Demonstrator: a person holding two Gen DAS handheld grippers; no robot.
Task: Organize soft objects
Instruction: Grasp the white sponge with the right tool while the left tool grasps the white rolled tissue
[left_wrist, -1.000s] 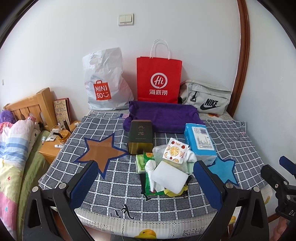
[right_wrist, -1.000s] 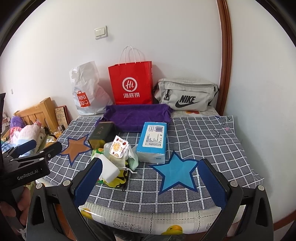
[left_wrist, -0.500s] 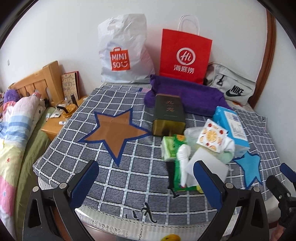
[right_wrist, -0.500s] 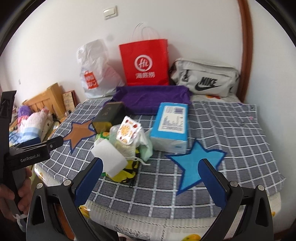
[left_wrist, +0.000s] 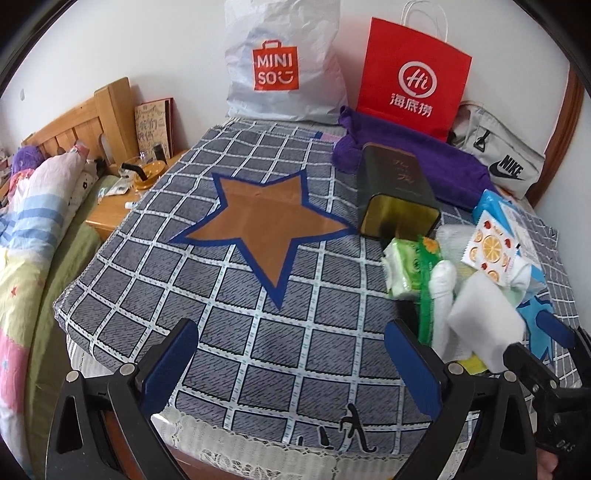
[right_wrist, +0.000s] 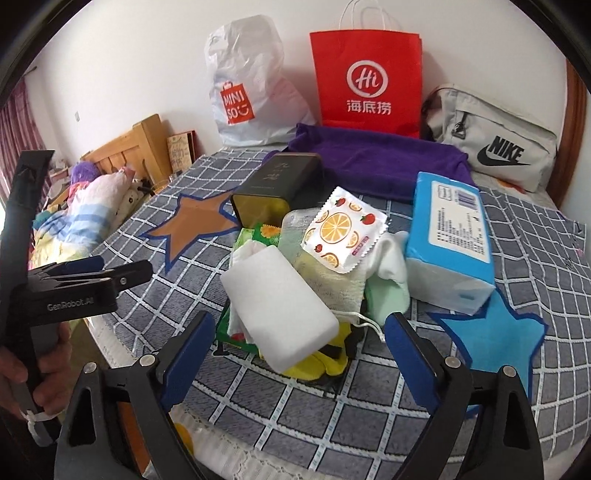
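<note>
A pile of soft things lies on the checked table cloth (right_wrist: 517, 369): a white sponge block (right_wrist: 280, 306) on top, an orange-print sachet (right_wrist: 343, 229), a mesh cloth (right_wrist: 325, 280), pale green cloth (right_wrist: 388, 299), green tissue packs (left_wrist: 402, 266) and something yellow (right_wrist: 314, 365) underneath. A blue tissue box (right_wrist: 450, 243) stands beside it. My right gripper (right_wrist: 295, 354) is open, just in front of the sponge. My left gripper (left_wrist: 291, 365) is open and empty over the cloth, left of the pile; the sponge (left_wrist: 487, 325) shows at its right.
A brown star (left_wrist: 266, 221) and a blue star (right_wrist: 491, 332) mark the cloth. A dark tin (right_wrist: 280, 188) lies open-ended behind the pile. A purple towel (right_wrist: 376, 158), red bag (right_wrist: 365, 77), white Miniso bag (right_wrist: 247, 85) and grey Nike bag (right_wrist: 495, 136) line the wall. Bed and nightstand (left_wrist: 122, 206) stand left.
Both grippers have moved forward and down toward the table. The right one has closed in on the pile; the left now faces the brown star. Nothing on the table has moved.
</note>
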